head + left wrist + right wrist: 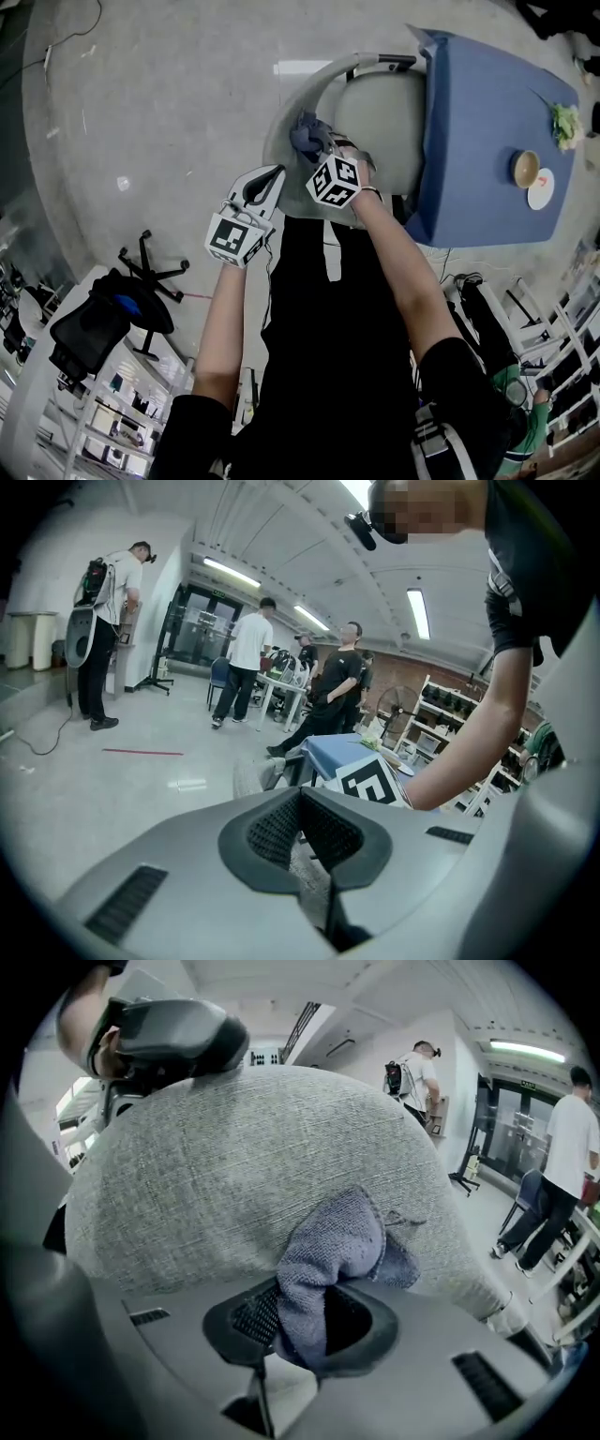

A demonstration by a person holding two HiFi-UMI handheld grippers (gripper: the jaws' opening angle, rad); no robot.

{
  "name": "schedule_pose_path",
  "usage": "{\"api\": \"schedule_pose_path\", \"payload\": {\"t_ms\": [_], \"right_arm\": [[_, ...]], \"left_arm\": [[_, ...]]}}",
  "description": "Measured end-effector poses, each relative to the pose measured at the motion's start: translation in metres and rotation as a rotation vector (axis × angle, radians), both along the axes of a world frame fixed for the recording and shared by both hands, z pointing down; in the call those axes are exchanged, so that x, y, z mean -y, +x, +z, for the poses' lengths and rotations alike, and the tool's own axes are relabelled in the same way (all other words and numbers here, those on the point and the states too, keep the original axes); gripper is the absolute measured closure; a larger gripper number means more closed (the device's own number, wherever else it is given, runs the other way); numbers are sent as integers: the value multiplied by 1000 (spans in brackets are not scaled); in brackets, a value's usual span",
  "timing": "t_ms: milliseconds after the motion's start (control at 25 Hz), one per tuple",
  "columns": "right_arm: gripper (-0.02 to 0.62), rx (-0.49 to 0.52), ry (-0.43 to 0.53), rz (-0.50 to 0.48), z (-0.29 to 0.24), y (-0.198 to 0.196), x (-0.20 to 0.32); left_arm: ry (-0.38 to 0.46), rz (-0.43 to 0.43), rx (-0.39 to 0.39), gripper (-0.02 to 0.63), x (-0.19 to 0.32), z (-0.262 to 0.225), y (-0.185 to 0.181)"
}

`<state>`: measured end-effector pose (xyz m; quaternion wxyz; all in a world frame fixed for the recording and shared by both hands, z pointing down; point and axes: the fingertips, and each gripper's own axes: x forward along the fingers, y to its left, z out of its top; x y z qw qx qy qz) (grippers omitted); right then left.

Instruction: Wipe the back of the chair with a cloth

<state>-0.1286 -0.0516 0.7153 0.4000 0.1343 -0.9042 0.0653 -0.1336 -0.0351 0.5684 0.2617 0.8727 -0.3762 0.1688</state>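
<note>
Grey-blue cloth [330,1246] sits pinched between your right gripper's [305,1324] jaws, pressed against the grey fabric chair back [234,1166]. Your left gripper [302,832] is closed on nothing, nearby.

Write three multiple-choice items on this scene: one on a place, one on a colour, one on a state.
1. Where does the cloth lie?
A. on the floor
B. against the grey chair back
C. on a shelf

2. What colour is the table cover?
A. blue
B. red
C. yellow

3. The right gripper is:
A. open and empty
B. shut on a cup
C. shut on the cloth

Answers:
1 B: the right gripper view shows the cloth against the grey fabric.
2 A: the head view shows a blue cover.
3 C: the cloth is pinched between the jaws.
</note>
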Motion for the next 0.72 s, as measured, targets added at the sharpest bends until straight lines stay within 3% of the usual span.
{"api": "schedule_pose_path", "payload": {"t_ms": [320, 720], "right_arm": [[486, -30, 37, -154, 1, 0, -28], [486, -93, 61, -465, 17, 20, -102]], "left_arm": [[-28, 2, -39, 583, 1, -2, -1], [-26, 6, -6, 584, 1, 1, 3]]}}
